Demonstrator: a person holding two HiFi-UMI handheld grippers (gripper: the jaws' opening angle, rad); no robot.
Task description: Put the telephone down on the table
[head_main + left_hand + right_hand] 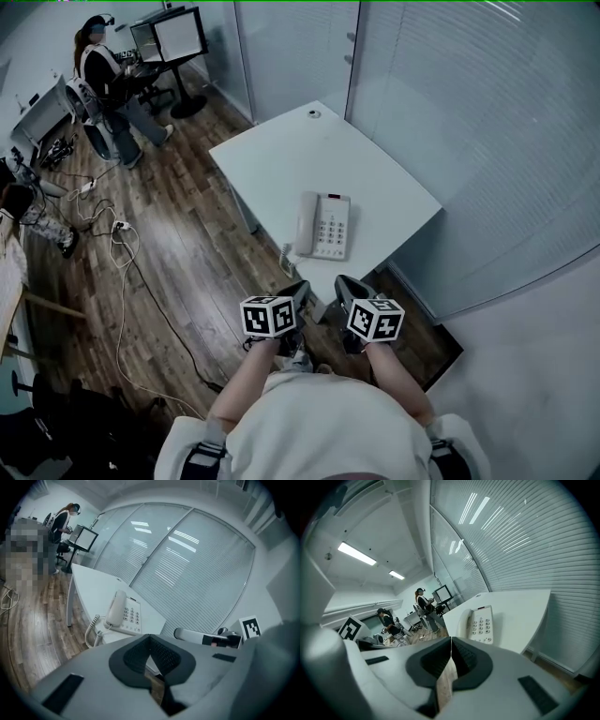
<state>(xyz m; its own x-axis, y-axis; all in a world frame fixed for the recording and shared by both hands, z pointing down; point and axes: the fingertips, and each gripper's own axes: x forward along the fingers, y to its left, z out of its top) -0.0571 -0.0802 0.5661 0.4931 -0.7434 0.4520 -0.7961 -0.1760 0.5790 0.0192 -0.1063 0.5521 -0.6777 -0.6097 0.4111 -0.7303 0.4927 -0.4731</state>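
Telephone [323, 225], white, keypad type.

Head view: it lies flat on the white table [281, 159], near the table's front edge, with the handset [307, 223] seated in its cradle. The coiled cord [286, 253] hangs over that edge. The left gripper [295, 295] and right gripper [349, 292] are side by side just short of the edge, clear of the set.

Left gripper view: the jaws are pressed together with nothing between them. The telephone [123, 613] sits ahead on the table [93, 583], apart from the gripper [150, 641].

Right gripper view: the jaws of this gripper [451, 644] meet in a thin seam, and it holds nothing. The telephone [478, 624] rests level on the tabletop [520, 606] beyond.

Step in hand: the placing looks done, with the set released and standing on its own. Next move: probably nothing more than keeping both tools clear of the dangling cord, since a snag there could drag the set toward the edge.
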